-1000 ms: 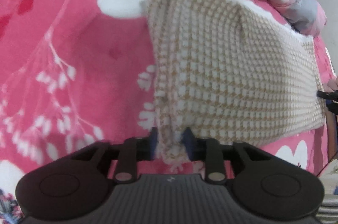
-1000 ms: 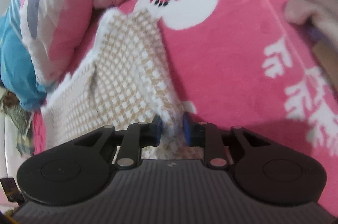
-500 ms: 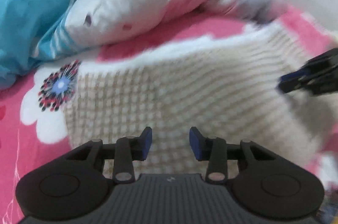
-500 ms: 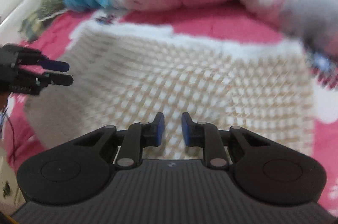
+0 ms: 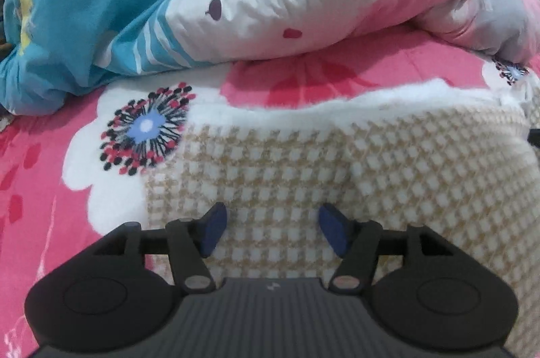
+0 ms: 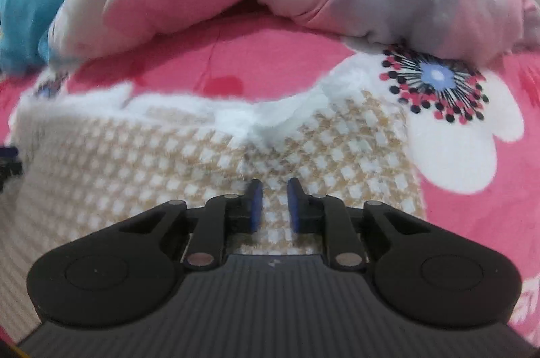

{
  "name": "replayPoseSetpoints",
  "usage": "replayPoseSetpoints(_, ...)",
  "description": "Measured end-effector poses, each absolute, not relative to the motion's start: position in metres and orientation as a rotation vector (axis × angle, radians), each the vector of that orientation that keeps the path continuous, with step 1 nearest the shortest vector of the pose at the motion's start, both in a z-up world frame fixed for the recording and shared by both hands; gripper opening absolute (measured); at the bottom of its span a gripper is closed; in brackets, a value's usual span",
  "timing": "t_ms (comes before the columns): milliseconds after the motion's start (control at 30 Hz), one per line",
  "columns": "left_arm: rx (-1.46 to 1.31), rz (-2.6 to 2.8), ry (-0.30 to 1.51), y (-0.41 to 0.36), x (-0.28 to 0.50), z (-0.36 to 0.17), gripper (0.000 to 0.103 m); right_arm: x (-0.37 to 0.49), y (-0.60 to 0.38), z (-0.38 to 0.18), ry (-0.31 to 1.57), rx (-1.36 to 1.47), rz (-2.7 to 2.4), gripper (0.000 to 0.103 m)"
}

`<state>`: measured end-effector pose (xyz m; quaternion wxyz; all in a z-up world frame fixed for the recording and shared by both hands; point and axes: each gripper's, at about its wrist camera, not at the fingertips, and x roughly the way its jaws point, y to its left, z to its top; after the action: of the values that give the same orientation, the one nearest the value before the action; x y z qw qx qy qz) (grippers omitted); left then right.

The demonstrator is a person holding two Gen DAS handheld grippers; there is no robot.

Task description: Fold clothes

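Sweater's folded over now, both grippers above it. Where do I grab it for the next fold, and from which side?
Judging by its pose, take the sweater at its two near corners: left gripper at the end by the white flower, right gripper at the other. Come from the near side; the comforter crowds the fuzzy white far edge.

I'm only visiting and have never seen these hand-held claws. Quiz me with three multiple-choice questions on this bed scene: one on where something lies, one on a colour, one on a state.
1. Where does the checked garment lie?
A. on the pink floral blanket
B. on a wooden floor
C. inside a basket

2. What colour are the left gripper pads?
A. yellow
B. blue
C. red

3. How does the left gripper stand?
A. open, holding nothing
C. clamped on the quilt
B. shut tight

Answers: 1 A, pink blanket shows around the garment; 2 B, both pads are blue; 3 A, a wide gap with only flat fabric beneath.
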<state>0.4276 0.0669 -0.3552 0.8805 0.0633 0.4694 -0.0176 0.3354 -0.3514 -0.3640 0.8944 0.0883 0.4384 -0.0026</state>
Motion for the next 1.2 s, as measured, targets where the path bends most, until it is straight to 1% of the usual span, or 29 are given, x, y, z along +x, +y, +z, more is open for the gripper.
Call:
replayPoseSetpoints(67,0.134,-0.070,0.958,0.064,0.424,-0.345,0.060,0.328,-0.354,-0.347,0.841,0.171,-0.041,0.015)
replayPoseSetpoints(133,0.168,-0.078,0.936,0.058,0.426,-0.344,0.063,0.327,-0.361,-0.339,0.794,0.151,-0.087,0.015)
replayPoseSetpoints(200,0.195,-0.045,0.966,0.054,0.436,-0.356,0.063,0.336,-0.374,-0.352,0.818,0.123,-0.133,0.015)
replayPoseSetpoints(267,0.127,-0.014,0.983,0.064,0.442,-0.368,0.069,0.347,-0.390,-0.374,0.872,0.109,-0.169,0.014)
replayPoseSetpoints(300,0.082,0.001,0.989,0.070,0.444,-0.373,0.069,0.348,-0.398,-0.384,0.894,0.143,-0.161,0.014)
replayPoseSetpoints(367,0.037,0.007,0.997,0.076,0.444,-0.372,0.069,0.351,-0.404,-0.383,0.889,0.184,-0.152,0.014)
replayPoseSetpoints(400,0.020,0.008,1.001,0.079,0.444,-0.370,0.069,0.351,-0.401,-0.379,0.893,0.154,-0.153,0.014)
replayPoseSetpoints(467,-0.017,0.012,1.014,0.084,0.441,-0.365,0.064,0.347,-0.396,-0.365,0.879,0.131,-0.161,0.012)
replayPoseSetpoints(533,-0.074,0.025,1.032,0.092,0.434,-0.354,0.063,0.336,-0.393,-0.349,0.838,0.135,-0.139,0.012)
replayPoseSetpoints(600,-0.143,0.029,1.039,0.098,0.423,-0.342,0.064,0.329,-0.384,-0.330,0.792,0.165,-0.076,0.012)
replayPoseSetpoints(633,-0.166,0.027,1.042,0.101,0.417,-0.337,0.066,0.327,-0.377,-0.325,0.780,0.186,-0.024,0.012)
replayPoseSetpoints(700,-0.169,0.033,1.065,0.100,0.405,-0.331,0.068,0.326,-0.355,-0.318,0.776,0.198,0.093,0.012)
replayPoseSetpoints(767,-0.158,0.037,1.091,0.097,0.394,-0.330,0.072,0.328,-0.327,-0.319,0.783,0.174,0.216,0.012)
replayPoseSetpoints(833,-0.134,0.036,1.119,0.089,0.387,-0.336,0.073,0.337,-0.303,-0.333,0.835,0.112,0.274,0.012)
replayPoseSetpoints(900,-0.100,0.050,1.150,0.079,0.386,-0.347,0.074,0.349,-0.282,-0.361,0.923,0.024,0.283,0.011)
replayPoseSetpoints(967,-0.080,0.079,1.173,0.072,0.389,-0.355,0.078,0.356,-0.273,-0.377,0.938,-0.032,0.278,0.011)
replayPoseSetpoints(1033,-0.075,0.106,1.183,0.068,0.395,-0.357,0.082,0.365,-0.266,-0.365,0.970,-0.046,0.262,0.010)
replayPoseSetpoints(1167,-0.105,0.139,1.214,0.070,0.404,-0.361,0.086,0.363,-0.246,-0.321,0.909,-0.012,0.318,0.010)
replayPoseSetpoints(1200,-0.107,0.142,1.219,0.070,0.405,-0.361,0.086,0.364,-0.238,-0.320,0.905,-0.019,0.344,0.010)
